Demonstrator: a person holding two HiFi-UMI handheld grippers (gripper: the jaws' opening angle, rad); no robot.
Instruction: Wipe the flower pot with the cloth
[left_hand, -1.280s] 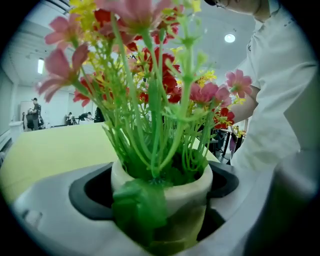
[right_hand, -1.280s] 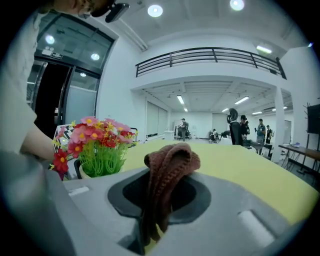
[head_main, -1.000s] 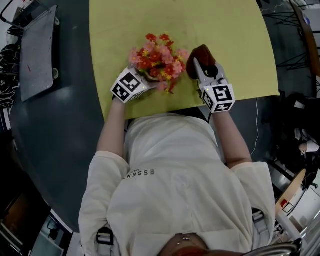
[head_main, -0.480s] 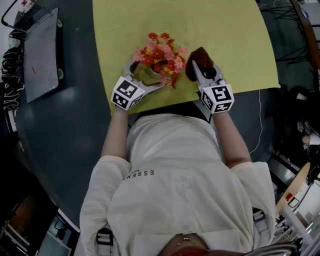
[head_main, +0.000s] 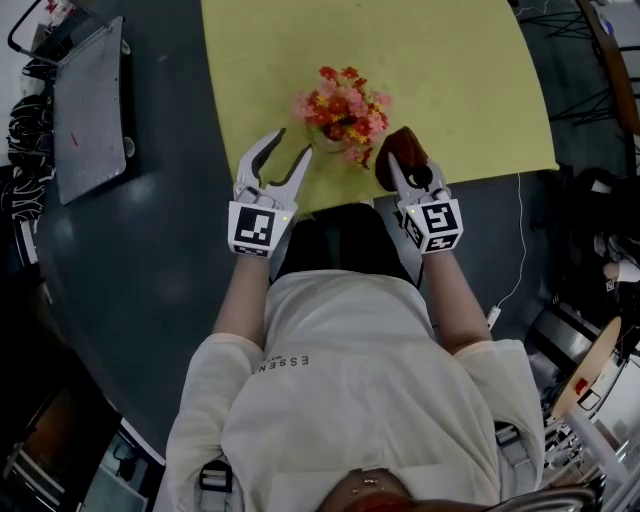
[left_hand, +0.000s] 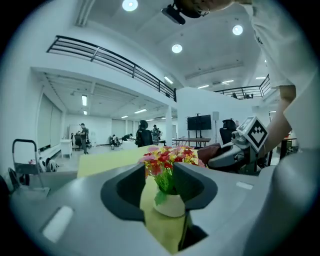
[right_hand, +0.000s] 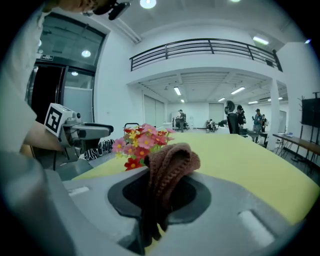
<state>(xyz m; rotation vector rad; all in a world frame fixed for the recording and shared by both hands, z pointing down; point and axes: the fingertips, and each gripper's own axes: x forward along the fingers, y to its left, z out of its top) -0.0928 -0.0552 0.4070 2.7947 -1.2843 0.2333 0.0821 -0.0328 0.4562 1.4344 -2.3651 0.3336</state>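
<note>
yellow counter (head_main: 450, 80) carries the flower pot (head_main: 328, 143) near its front edge. left gripper (head_main: 290, 143) has let go and backed off near-left, jaws just closing partway, still apart, empty. right gripper (head_main: 393, 162) clamps the brown cloth (head_main: 403, 145) just right of the pot, so the wipe looks done.

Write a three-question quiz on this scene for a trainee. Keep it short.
1. True or false: the flower pot stands upright on the yellow table.
2. What does the right gripper hold? A) a sponge B) a brown cloth C) nothing
3. Is the left gripper touching the pot?
Key: 1. True. 2. B. 3. No: its jaws, which have just closed partway, stand apart with nothing between them, clear of the pot.
</note>
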